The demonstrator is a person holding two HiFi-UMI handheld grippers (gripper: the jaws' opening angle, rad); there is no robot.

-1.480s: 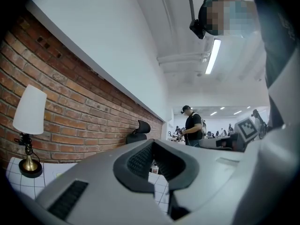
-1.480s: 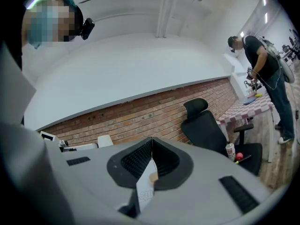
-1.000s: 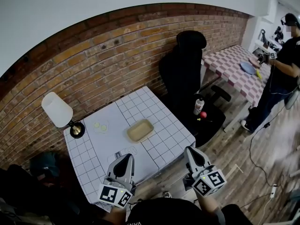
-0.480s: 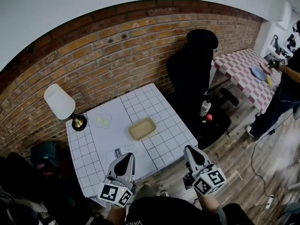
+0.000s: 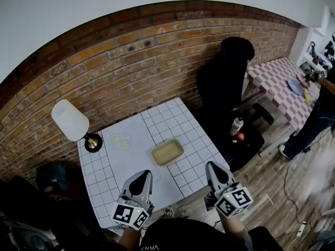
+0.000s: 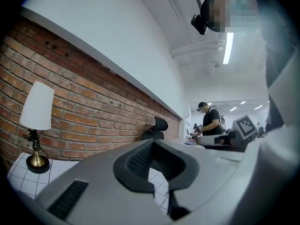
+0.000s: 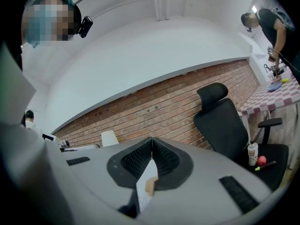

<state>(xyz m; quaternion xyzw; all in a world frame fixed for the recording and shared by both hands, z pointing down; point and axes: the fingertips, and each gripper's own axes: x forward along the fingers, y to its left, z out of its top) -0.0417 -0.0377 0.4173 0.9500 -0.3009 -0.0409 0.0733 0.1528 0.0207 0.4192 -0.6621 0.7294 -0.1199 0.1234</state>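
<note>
My left gripper [image 5: 142, 178] is held low in front of the body, just short of the near edge of a white grid-patterned table [image 5: 131, 158]. Its jaws stand together with nothing between them, and in the left gripper view the left gripper [image 6: 152, 143] points over the table toward the brick wall. My right gripper [image 5: 212, 168] hangs beside the table's near right corner, over the wooden floor, also shut and holding nothing. On the table lie a tan tray [image 5: 167, 151], a small plate with yellow-green pieces [image 5: 121, 141] and a lamp [image 5: 73, 125]. In the right gripper view the right gripper [image 7: 151, 139] faces the wall.
A black office chair [image 5: 226, 82] stands right of the table, with a bottle [image 5: 236, 125] and a red ball [image 5: 241, 136] on its seat. Further right is a checked table [image 5: 275, 80] with a person [image 5: 320, 106] beside it. A brick wall [image 5: 131, 61] runs behind.
The views have shifted: table, lamp and chair sit slightly further right and lower in the head view. Both grippers keep their place in the frame, jaws unchanged.
</note>
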